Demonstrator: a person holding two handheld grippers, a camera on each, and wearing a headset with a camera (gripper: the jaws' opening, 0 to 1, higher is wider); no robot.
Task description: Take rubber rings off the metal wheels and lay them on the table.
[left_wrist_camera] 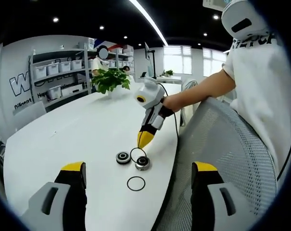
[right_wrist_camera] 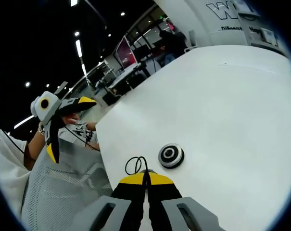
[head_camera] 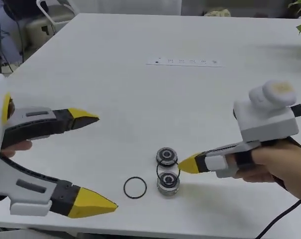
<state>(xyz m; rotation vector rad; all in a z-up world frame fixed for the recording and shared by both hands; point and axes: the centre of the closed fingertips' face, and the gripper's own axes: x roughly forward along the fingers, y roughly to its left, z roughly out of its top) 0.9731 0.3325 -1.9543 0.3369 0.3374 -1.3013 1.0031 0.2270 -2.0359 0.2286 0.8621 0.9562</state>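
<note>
Two metal wheels lie near the table's front edge: the farther wheel [head_camera: 166,156] [left_wrist_camera: 123,157] [right_wrist_camera: 170,155] and the nearer wheel [head_camera: 167,182] [left_wrist_camera: 143,163]. My right gripper [head_camera: 182,165] [left_wrist_camera: 144,140] [right_wrist_camera: 145,178] is shut on a thin black rubber ring [head_camera: 158,170] [left_wrist_camera: 137,154] [right_wrist_camera: 135,165], which stands as a loop over the nearer wheel. Another rubber ring [head_camera: 135,187] [left_wrist_camera: 136,183] lies flat on the table, left of the wheels. My left gripper [head_camera: 98,159] [left_wrist_camera: 139,168] stands wide open at the left, apart from everything, with nothing between its jaws.
The white table [head_camera: 140,99] stretches far back, with a faint printed strip [head_camera: 184,62] at its middle. A mesh chair [left_wrist_camera: 217,144] stands at the near edge. A potted plant [left_wrist_camera: 108,79] sits at the table's far end, with shelves behind it.
</note>
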